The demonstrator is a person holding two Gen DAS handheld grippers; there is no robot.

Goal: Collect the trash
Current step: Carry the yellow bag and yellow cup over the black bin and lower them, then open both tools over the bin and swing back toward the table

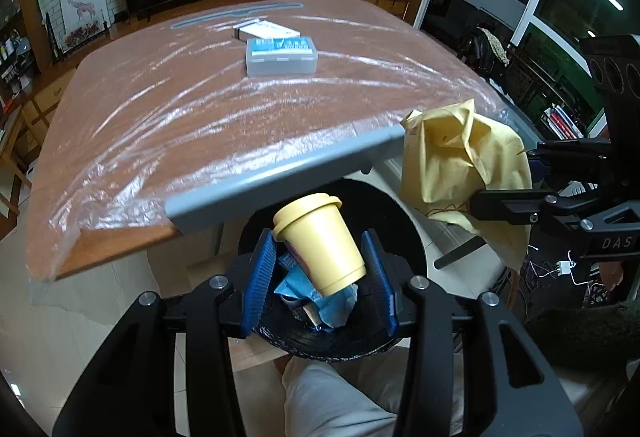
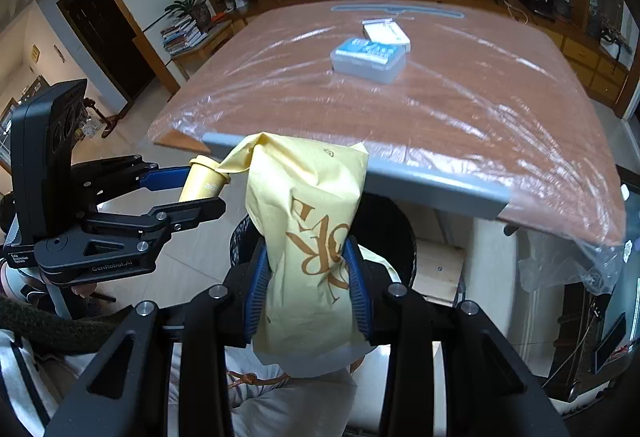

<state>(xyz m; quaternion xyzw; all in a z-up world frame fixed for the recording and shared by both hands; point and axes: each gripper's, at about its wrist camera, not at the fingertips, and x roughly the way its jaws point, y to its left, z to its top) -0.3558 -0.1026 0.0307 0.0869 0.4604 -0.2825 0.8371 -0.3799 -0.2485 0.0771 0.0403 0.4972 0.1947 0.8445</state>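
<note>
My left gripper (image 1: 320, 257) is shut on a yellow lidded paper cup (image 1: 320, 241), held tilted over a black trash bin (image 1: 340, 337) that holds blue wrappers (image 1: 320, 301). My right gripper (image 2: 308, 277) is shut on a crumpled yellow paper bag (image 2: 308, 229) with gold lettering, held above the same bin (image 2: 384, 229) beside the table edge. The bag also shows at the right of the left wrist view (image 1: 460, 165), and the cup (image 2: 204, 181) and left gripper (image 2: 184, 189) show at the left of the right wrist view.
The wooden table (image 1: 200, 117) is covered in clear plastic sheeting with a grey edge strip (image 1: 280, 177). A clear plastic box (image 1: 280, 57) and a white carton (image 1: 268, 31) lie at its far middle. A white chair (image 1: 460, 257) stands by the bin.
</note>
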